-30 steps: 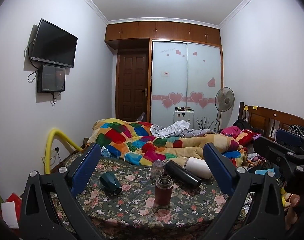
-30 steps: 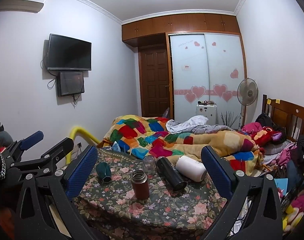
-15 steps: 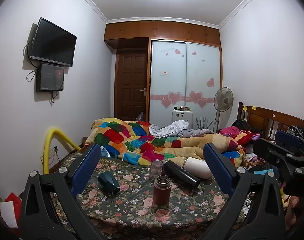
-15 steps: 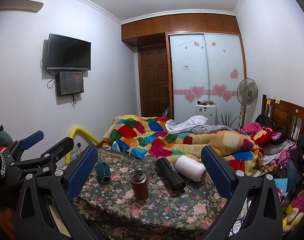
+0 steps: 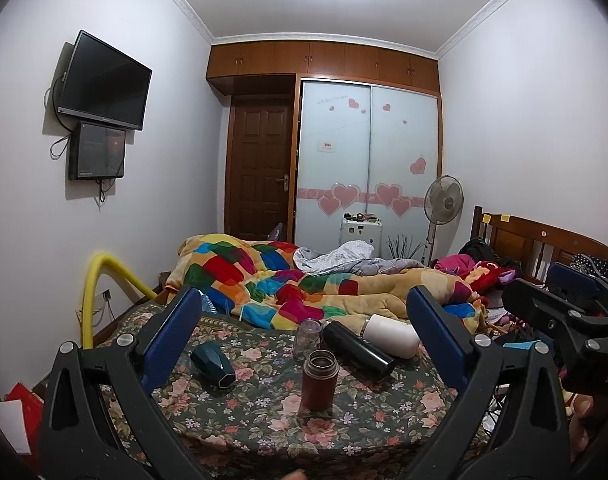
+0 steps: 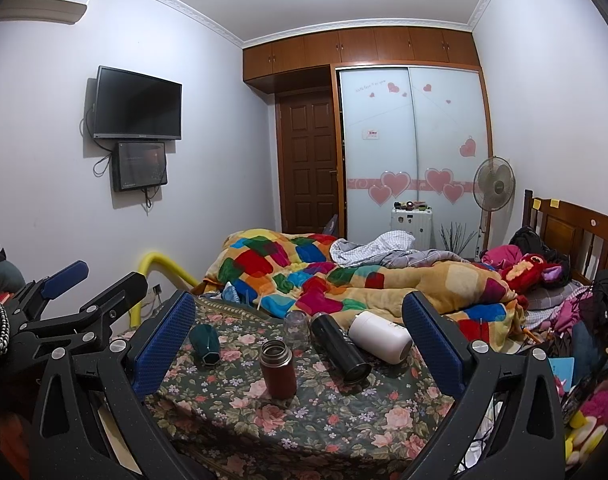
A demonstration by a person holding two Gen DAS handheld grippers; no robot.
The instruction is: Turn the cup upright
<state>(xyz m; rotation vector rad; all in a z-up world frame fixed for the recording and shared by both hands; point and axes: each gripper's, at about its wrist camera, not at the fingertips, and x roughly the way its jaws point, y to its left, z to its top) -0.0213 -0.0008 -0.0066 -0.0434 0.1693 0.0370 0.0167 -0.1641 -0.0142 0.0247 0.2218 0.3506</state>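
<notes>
On the table [image 5: 264, 432], the red cup [image 5: 319, 380] stood up at 6 o'clock; the green cup [image 5: 212, 365], black [image 5: 357, 347] and white [image 5: 389, 335] ones lay down. Both tongs [image 5: 304, 340] [image 6: 300, 344] were wide, holding nothing.

A dark green faceted cup [image 5: 213, 365] is seen lying on its side, left of the upright brown flask [image 5: 319, 379].

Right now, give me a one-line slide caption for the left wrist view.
Open left gripper faces a floral table: brown flask upright; teal cup, black flask, white bottle lying down.
</notes>
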